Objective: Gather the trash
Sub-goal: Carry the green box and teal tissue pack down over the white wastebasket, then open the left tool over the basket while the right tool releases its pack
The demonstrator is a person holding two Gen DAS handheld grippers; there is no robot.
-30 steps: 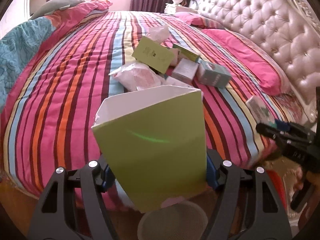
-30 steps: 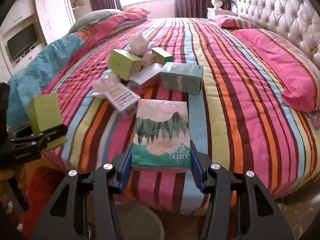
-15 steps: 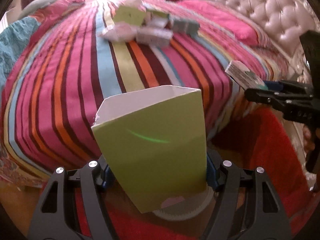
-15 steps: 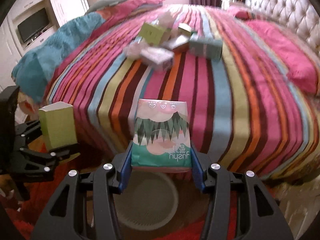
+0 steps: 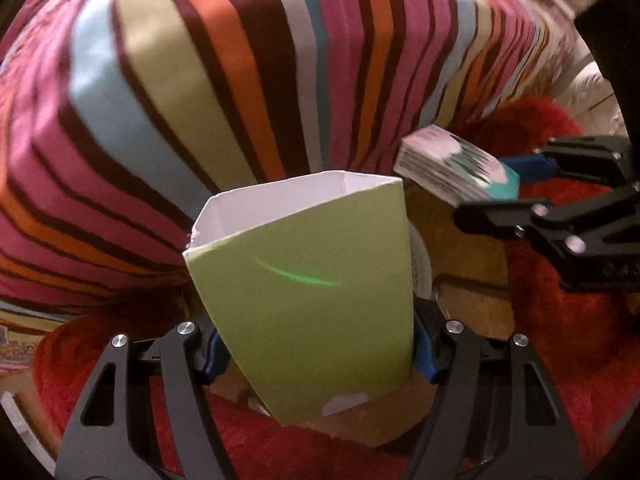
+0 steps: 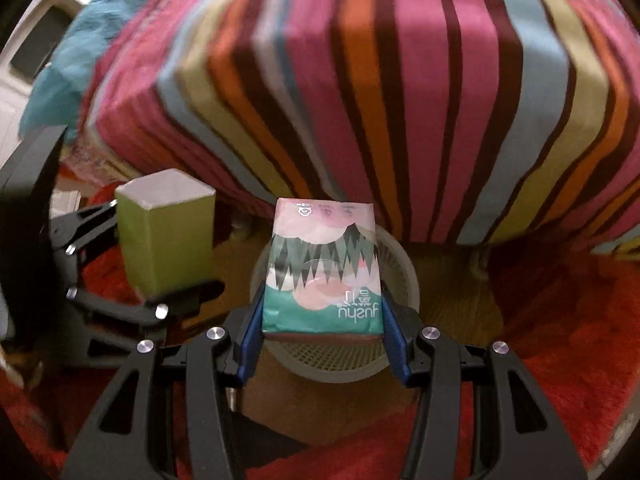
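Both tools have come down from over the bed to the floor beside it. A moment ago the pile of boxes on top of the striped bed cover (image 6: 400, 92) filled the views; now only the hanging side of the cover shows, with the red rug (image 6: 560, 340) below.

The left tool (image 5: 316, 344) is clamped on an open green box (image 5: 308, 300). The right tool (image 6: 322, 328) is clamped on a pack of tissues (image 6: 324, 276) (green and pink, with trees on it). So two bits of trash are off the bed and near the bin, and I think dropping them in comes next.

The right view shows the white mesh bin (image 6: 384, 364) right under the tissue pack, standing on the wood floor by the bed. It also shows the green box off to the left, beside the bin and not over it. The left view hides most of the bin behind the green box; only a thin white edge (image 5: 422, 264) peeks out. That view does show the tissue pack from the side, thick and held flat.
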